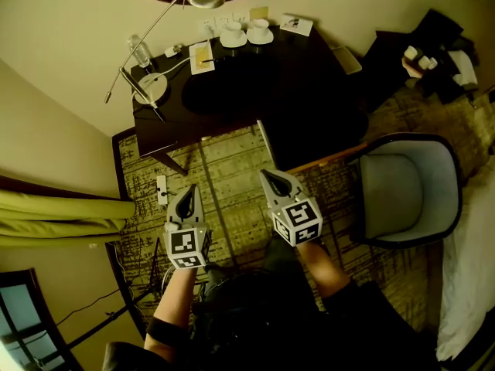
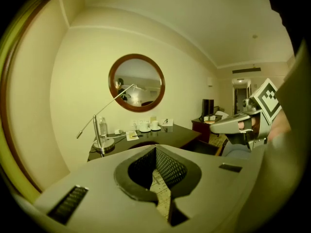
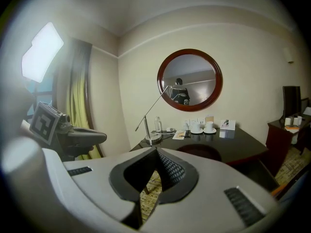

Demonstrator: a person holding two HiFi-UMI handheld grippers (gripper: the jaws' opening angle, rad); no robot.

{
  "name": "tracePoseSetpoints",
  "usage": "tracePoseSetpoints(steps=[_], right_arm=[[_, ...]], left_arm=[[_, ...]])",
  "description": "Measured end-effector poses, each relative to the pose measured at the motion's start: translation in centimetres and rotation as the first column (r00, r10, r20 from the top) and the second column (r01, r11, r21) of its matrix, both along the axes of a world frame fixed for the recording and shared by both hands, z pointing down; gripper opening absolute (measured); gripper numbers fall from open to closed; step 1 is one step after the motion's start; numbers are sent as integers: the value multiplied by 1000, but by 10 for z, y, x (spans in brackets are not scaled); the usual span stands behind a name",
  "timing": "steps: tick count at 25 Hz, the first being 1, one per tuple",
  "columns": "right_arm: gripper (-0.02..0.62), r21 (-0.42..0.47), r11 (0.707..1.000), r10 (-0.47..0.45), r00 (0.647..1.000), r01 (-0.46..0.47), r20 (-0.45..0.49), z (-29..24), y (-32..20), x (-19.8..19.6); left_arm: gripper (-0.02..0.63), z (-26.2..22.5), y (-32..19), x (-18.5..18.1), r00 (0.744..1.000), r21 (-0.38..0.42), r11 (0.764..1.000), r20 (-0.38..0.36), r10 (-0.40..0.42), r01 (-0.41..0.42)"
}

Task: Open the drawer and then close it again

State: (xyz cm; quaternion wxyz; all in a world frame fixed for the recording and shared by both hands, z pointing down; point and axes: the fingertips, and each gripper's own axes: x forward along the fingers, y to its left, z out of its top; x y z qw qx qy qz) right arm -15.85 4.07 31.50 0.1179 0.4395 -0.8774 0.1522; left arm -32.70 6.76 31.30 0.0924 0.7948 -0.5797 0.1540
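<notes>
At this moment the task is judged not to be under way, since no drawer is being touched. The left gripper (image 1: pixel 190 191) and the right gripper (image 1: pixel 267 177) are held side by side above the patterned carpet (image 1: pixel 232 161), well apart from the front edge of the dark desk (image 1: pixel 232 107), and both are aimed towards it. The fingers of each are pressed together with nothing pinched; only carpet is seen through the small gap behind the tips. The drawer is taken to belong to the desk, but no front or handle can be made out. At the end of the front edge nearer the armchair (image 1: pixel 410 192), a dark section (image 1: pixel 317 141) juts towards the grippers. Whether this is the drawer pulled out or a fixed part cannot be told. It therefore cannot be settled whether opening and closing are both left or both done, and for either step a reach to the front edge is judged necessary.
</notes>
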Motion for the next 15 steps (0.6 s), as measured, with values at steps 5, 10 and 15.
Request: tracePoseSetpoints(steps=[5, 10, 15], right_arm=[[6, -15, 1000, -16, 1000, 16, 13, 9, -5, 10], [6, -28, 997, -65, 996, 67, 59, 6, -13, 23], [6, -28, 989, -142, 987, 145, 80, 9, -17, 40]], left_arm=[[5, -8, -7, 17, 1000, 23, 1000, -7, -19, 19], [5, -17, -13, 42, 998, 24, 998, -34, -60, 61], [5, -12, -18, 72, 997, 33, 996, 3, -78, 78]])
